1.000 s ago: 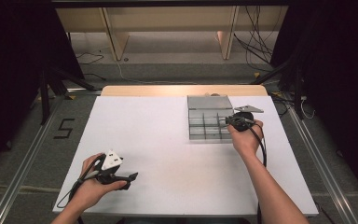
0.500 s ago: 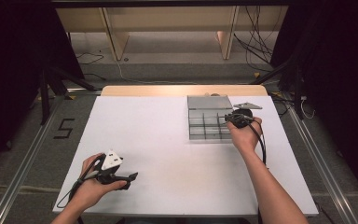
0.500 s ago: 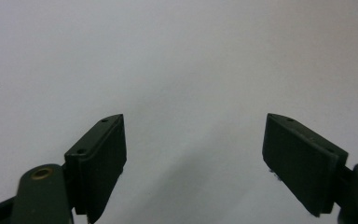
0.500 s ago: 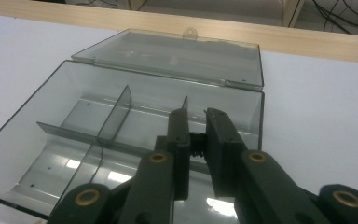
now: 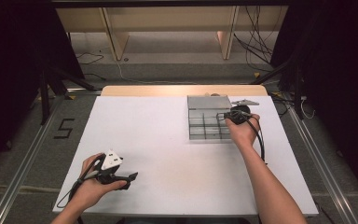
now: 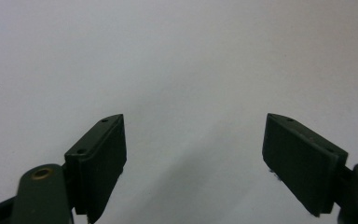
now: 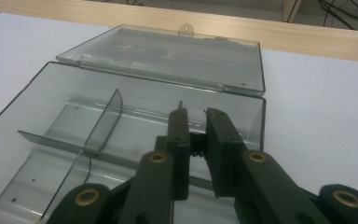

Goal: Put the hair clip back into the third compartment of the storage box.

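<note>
Right gripper (image 7: pixel 193 112) shifted over one box (image 5: pixel 196 103), one spring (image 7: pixel 196 148) clamped

Lit evenly from above; glared softly on the white rectangular table (image 5: pixel 168 140); perhaps slightly blurred near the black jaws.

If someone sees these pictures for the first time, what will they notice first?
Most striking is the clear plastic organizer box at the table's far right, its lid open and its dividers showing. The right hand-held gripper is over it, jaws nearly shut on a small dark part. The left hand-held gripper rests open over the bare white table, near the front edge.
</note>
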`<action>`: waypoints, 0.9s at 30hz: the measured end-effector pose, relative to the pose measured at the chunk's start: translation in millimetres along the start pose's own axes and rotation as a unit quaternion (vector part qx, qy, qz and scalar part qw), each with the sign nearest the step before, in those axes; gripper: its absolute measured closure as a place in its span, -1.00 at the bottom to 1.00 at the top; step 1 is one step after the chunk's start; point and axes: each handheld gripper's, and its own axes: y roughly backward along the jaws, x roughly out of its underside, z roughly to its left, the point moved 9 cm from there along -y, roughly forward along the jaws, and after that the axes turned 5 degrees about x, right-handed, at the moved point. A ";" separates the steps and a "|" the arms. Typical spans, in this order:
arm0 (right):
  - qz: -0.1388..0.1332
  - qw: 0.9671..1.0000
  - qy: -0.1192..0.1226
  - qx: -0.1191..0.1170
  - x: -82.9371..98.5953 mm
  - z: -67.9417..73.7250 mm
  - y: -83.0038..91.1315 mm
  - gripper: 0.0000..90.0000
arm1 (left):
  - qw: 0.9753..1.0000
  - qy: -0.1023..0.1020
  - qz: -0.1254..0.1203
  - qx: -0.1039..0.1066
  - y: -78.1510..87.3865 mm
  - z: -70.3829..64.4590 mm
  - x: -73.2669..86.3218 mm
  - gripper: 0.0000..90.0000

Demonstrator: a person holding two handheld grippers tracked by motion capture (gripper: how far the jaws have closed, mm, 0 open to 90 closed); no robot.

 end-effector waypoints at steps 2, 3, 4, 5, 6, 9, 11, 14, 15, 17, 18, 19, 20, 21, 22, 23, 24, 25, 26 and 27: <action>0.003 1.000 -0.002 -0.001 0.3 0.5 -2.2 0.80 | 1.000 -0.001 0.000 -0.001 0.1 0.3 -0.1 -0.53; 0.006 1.000 -0.002 0.000 1.1 0.5 -3.3 0.80 | 1.000 -0.001 0.000 -0.001 0.1 0.3 -0.1 -0.53; 0.006 1.000 -0.001 -0.001 1.7 0.2 -4.8 0.80 | 1.000 -0.001 0.000 -0.001 0.2 0.3 -0.1 -0.53; 0.010 1.000 -0.002 0.001 3.0 -0.2 -5.9 0.80 | 1.000 -0.001 0.000 -0.001 0.2 0.3 -0.1 -0.53; 0.011 1.000 -0.003 0.001 3.8 -0.7 -7.1 0.80 | 1.000 0.001 0.000 0.000 0.1 0.1 0.0 -0.53; 0.012 1.000 -0.005 0.004 4.1 -3.0 -9.2 0.79 | 1.000 -0.001 0.000 -0.001 -0.1 0.5 0.1 -0.53; 0.015 1.000 -0.005 0.002 4.6 -3.0 -10.1 0.79 | 1.000 0.000 0.000 0.000 -0.3 0.6 0.2 -0.53; 0.017 1.000 -0.006 0.002 5.4 -3.2 -11.9 0.79 | 1.000 0.000 0.000 0.000 -0.3 0.2 0.1 -0.53; 0.019 1.000 -0.005 0.002 5.7 -3.5 -12.6 0.79 | 1.000 0.000 0.000 0.000 -0.1 0.1 0.1 -0.53; 0.019 1.000 -0.006 0.003 5.7 -3.8 -13.8 0.79 | 1.000 -0.001 0.000 -0.001 0.0 0.6 0.1 -0.53; 0.018 1.000 -0.005 0.004 5.5 -4.1 -14.2 0.78 | 1.000 0.000 0.000 -0.001 -0.1 0.7 0.2 -0.53; 0.018 1.000 -0.004 0.005 5.2 -4.2 -14.4 0.76 | 1.000 0.000 0.000 -0.001 -0.2 0.8 0.3 -0.53; 0.017 1.000 -0.001 0.006 4.7 -4.7 -14.6 0.73 | 1.000 0.000 0.000 0.000 -0.2 0.7 0.3 -0.53; 0.014 1.000 -0.002 0.008 4.1 -5.0 -14.7 0.69 | 1.000 0.000 0.000 0.000 -0.2 0.7 0.3 -0.53; 0.014 1.000 -0.002 0.008 4.1 -4.8 -14.6 0.64 | 1.000 0.000 0.000 0.000 -0.2 0.6 0.3 -0.53; 0.014 1.000 -0.001 0.007 4.4 -4.7 -14.5 0.60 | 1.000 0.000 0.000 0.000 -0.1 0.6 0.2 -0.53; 0.015 1.000 0.000 0.008 4.9 -4.5 -13.9 0.56 | 1.000 0.000 0.000 0.000 0.0 0.7 0.2 -0.53; 0.015 1.000 0.001 0.008 5.2 -4.5 -13.2 0.53 | 1.000 0.000 0.000 0.000 -0.1 0.6 0.3 -0.53; 0.013 1.000 0.001 0.007 5.1 -4.1 -12.2 0.49 | 1.000 0.000 0.000 0.000 -0.2 0.6 0.4 -0.53; 0.014 1.000 0.002 0.004 5.2 -3.3 -11.0 0.45 | 1.000 0.001 0.000 0.000 -0.4 0.3 0.4 -0.53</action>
